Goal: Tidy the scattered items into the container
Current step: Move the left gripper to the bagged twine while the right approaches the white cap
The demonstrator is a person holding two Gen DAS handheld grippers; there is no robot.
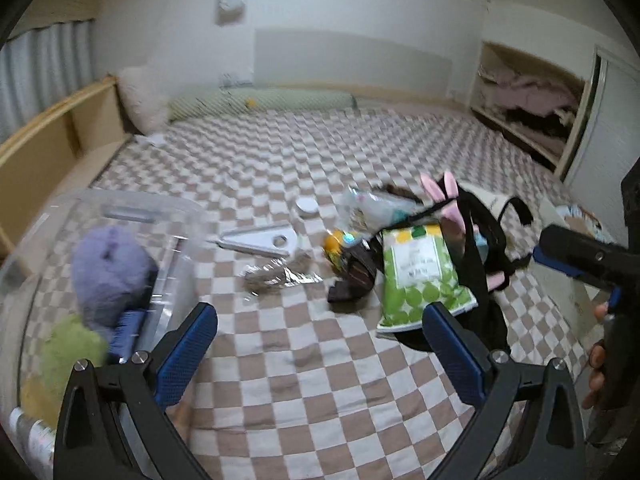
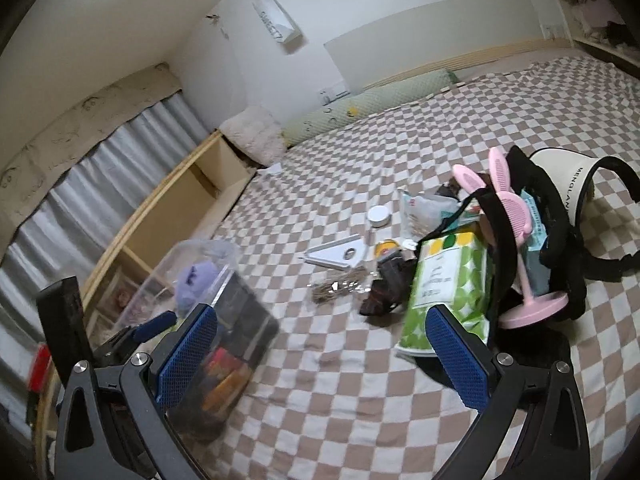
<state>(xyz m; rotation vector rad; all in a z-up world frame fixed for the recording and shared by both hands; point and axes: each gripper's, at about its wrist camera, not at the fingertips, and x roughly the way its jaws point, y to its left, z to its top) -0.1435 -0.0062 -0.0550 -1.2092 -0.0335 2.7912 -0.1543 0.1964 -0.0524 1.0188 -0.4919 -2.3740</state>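
Clear plastic container (image 1: 120, 216) holds a purple plush (image 1: 110, 272); green snack bag (image 1: 420, 276) pile beside it remains, both grippers spread empty.

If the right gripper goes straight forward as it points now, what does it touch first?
Probably the bare checkered bedspread: the open right gripper points at an empty patch. Further along lies the foil wrapper, though depth is unclear.

Clear plastic bin (image 2: 208, 256) at left (purple plush (image 1: 110, 276) inside); green snack bag (image 1: 418, 276) flat on bedspread.
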